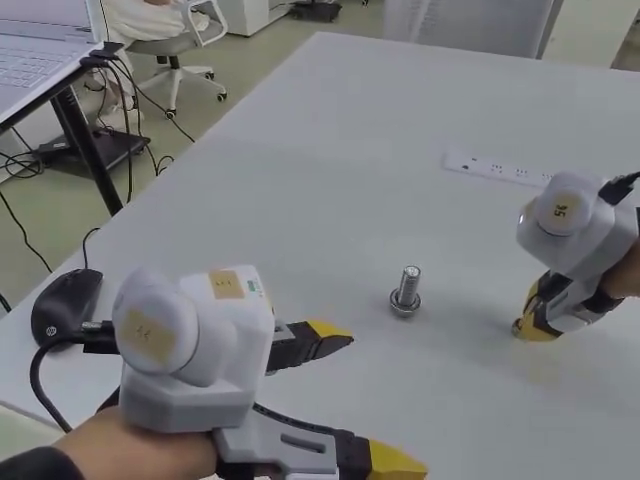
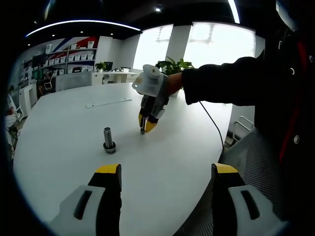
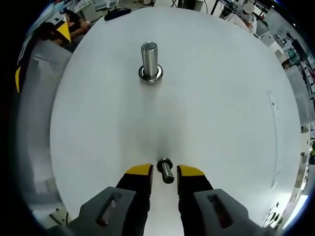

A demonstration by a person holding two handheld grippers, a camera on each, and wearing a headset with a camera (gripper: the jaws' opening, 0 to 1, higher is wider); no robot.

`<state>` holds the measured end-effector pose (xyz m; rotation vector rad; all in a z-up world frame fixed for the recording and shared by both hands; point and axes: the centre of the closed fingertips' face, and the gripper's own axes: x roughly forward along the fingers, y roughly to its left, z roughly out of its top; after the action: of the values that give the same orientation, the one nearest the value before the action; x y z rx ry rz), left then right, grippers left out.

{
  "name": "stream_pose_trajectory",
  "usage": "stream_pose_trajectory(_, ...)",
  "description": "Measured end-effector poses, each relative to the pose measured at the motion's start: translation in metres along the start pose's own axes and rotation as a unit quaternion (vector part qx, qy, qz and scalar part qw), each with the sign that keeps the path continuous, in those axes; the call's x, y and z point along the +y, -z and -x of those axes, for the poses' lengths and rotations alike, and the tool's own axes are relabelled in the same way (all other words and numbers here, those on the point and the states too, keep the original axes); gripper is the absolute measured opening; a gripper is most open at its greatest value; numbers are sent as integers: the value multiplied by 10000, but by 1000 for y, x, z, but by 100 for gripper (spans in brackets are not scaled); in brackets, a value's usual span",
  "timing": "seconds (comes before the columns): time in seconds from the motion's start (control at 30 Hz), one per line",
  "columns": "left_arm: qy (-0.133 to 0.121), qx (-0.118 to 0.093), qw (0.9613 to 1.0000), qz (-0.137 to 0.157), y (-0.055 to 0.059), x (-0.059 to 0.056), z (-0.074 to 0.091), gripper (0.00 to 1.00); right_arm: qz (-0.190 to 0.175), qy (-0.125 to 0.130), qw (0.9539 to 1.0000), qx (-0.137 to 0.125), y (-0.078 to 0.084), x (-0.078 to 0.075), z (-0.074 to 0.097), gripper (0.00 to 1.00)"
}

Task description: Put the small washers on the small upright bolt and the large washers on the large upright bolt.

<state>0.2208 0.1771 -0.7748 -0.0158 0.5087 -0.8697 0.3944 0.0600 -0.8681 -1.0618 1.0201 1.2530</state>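
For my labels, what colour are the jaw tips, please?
Yellow, on the right gripper; clearest in the right gripper view.

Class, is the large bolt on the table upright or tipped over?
Upright: the large bolt stands on its head, threaded end pointing up.

We're reading "35" on the yellow sticker (image 1: 560, 211) on R gripper (image 1: 532, 322); L gripper (image 1: 362, 398) stickers (image 1: 150, 335) aren't reading legibly.

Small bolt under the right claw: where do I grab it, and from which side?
Take the small bolt by its shank, coming straight down from above. It seems to stand upright on its wide head, shank pointing up between the open jaws of the right claw, so closing there, clear of the head, should hold it.
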Motion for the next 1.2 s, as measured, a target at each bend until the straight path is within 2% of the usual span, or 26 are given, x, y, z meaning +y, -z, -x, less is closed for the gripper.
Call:
stream_pose_trajectory(0.23, 8, 12, 10000, -9, 0, 0, -1, 74, -134, -8, 9999, -70, 0, 1, 0, 28)
stream_pose_trajectory(0.63, 35, 28, 10000, -34, 0, -1, -2, 74, -530, 10, 9979, -367, 0, 4, 4, 45)
stream_pose_trajectory(0.67, 41, 29, 10000, -36, 0, -1, -2, 74, -651, 58, 9968, -460, -1, 4, 4, 47)
stream_pose_trajectory(0.83, 69, 33, 10000, -58, 0, -3, -3, 74, -827, 88, 9948, -581, 1, 7, 5, 53)
stream_pose_trajectory(0.93, 80, 44, 9999, -76, 0, -3, -3, 74, -1059, 207, 9910, -793, -2, 6, 7, 58)
stream_pose_trajectory(1.13, 96, 25, 9999, -108, -2, -3, -2, 74, -1114, 276, 9886, -972, -4, 12, 13, 62)
stream_pose_trajectory(1.2, 109, 24, 9999, -120, -2, -3, -2, 74, -1242, 291, 9858, -1092, -6, 14, 16, 66)
